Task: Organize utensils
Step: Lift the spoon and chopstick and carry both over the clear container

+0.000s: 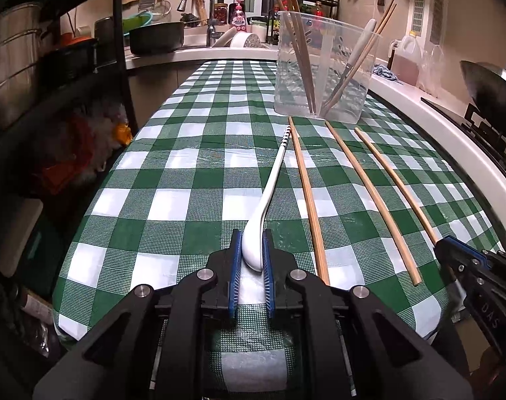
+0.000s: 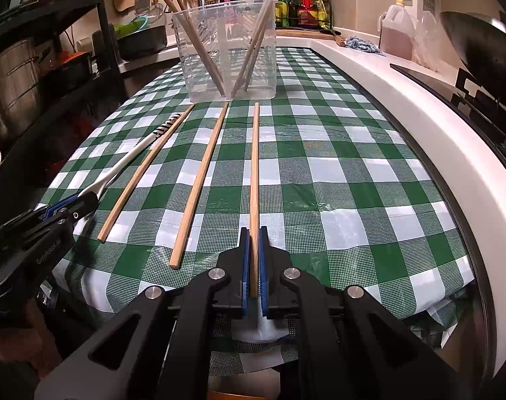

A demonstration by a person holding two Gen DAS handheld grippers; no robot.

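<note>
A white spoon [image 1: 269,193] with a striped handle end lies on the green checked tablecloth [image 1: 186,173]. My left gripper [image 1: 252,236] is shut on its bowl. Three wooden chopsticks lie to its right [image 1: 308,196] [image 1: 366,186] [image 1: 396,180]. My right gripper [image 2: 253,233] is shut on the near end of the rightmost chopstick [image 2: 255,166], which lies along the cloth. The other two chopsticks [image 2: 199,183] [image 2: 143,173] and the spoon [image 2: 126,163] lie left of it. A clear plastic holder [image 1: 323,66] [image 2: 229,50] at the far end holds several chopsticks and utensils.
A white counter edge [image 2: 403,106] runs along the right with a wok [image 2: 486,50] and stove. A dark shelf rack with pots [image 1: 19,60] stands left. A sink with dishes [image 1: 193,36] is at the back. The right gripper's body shows at the left view's right edge [image 1: 469,263].
</note>
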